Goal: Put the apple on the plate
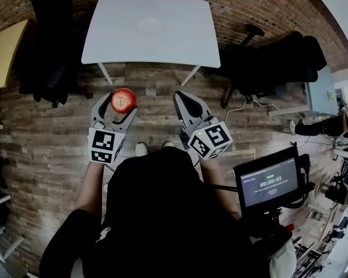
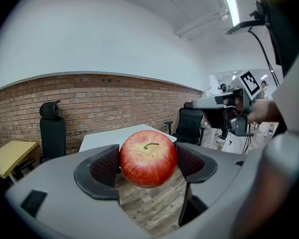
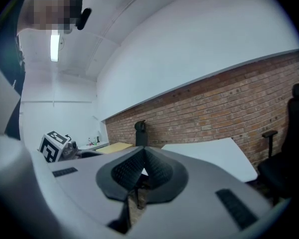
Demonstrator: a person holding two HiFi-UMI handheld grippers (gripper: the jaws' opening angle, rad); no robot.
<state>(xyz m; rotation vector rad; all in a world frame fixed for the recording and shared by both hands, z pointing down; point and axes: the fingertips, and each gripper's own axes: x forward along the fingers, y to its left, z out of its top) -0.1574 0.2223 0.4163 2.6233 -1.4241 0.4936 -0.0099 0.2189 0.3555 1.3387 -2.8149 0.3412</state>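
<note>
A red apple (image 1: 123,101) with its stem showing is held off the floor, and my left gripper (image 1: 116,108) is shut on it; in the left gripper view the apple (image 2: 148,157) fills the space between the two dark pads. A white plate (image 1: 150,26) lies on the white table (image 1: 191,39) ahead, well beyond both grippers. My right gripper (image 1: 184,104) is shut with nothing in it, its pads meeting in the right gripper view (image 3: 141,170). Both grippers hover above the wooden floor, short of the table's near edge.
Black office chairs (image 1: 267,62) stand right of the table and another dark chair (image 1: 49,45) to its left. A yellow table (image 1: 3,51) is at far left. A monitor (image 1: 271,184) on a stand sits at my right. A brick wall lies behind the table.
</note>
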